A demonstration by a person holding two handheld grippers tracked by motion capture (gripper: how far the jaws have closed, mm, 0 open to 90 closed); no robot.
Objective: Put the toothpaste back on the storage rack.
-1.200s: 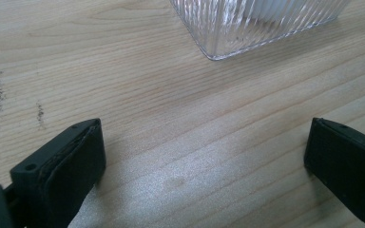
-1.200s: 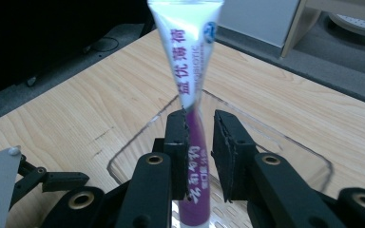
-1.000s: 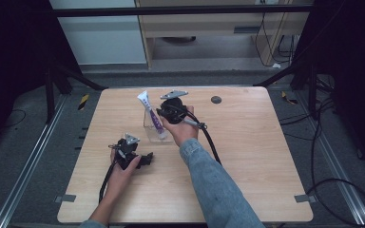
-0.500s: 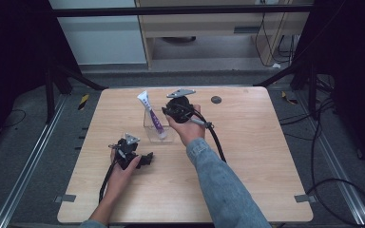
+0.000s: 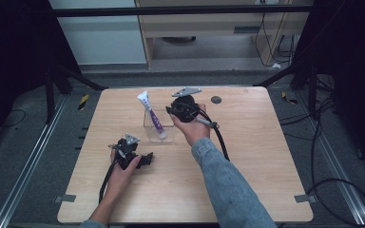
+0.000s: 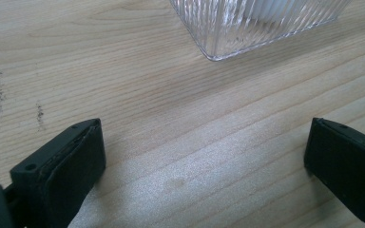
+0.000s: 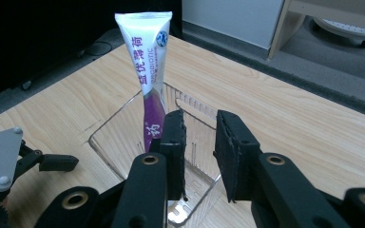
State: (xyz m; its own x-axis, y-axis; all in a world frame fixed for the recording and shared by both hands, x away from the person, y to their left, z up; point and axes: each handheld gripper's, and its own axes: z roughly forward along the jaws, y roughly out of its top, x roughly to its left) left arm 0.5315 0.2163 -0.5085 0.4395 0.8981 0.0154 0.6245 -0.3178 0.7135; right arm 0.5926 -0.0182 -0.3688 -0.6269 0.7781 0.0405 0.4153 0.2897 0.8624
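Pale wood-grain table top (image 5: 247, 166) stands on a grey floor between dark frame rails, with a light cabinet behind it. Near the table's middle sits a clear ribbed plastic holder (image 5: 159, 128), square and open at the top, and in it a white and purple toothpaste tube (image 5: 150, 114) stands cap-end down, its long axis leaning so that the flat crimped end points up and away toward the far left corner. Nothing else can be made out inside the holder. The right gripper (image 7: 199, 142) is held just beside the holder on its right, clearly the nearer of the two, and looks along its black jaws at the near wall with the tube a little to the left of its line. Its jaws have just been easing apart; they stand nearly together with a narrow gap, and nothing is between them. The left gripper (image 6: 204, 156) rests low on the table nearer the person, jaws spread wide and empty, a corner of the holder ahead of it. Any further move on the tube would fall to the right gripper, which would need to shift left and open further to take it.
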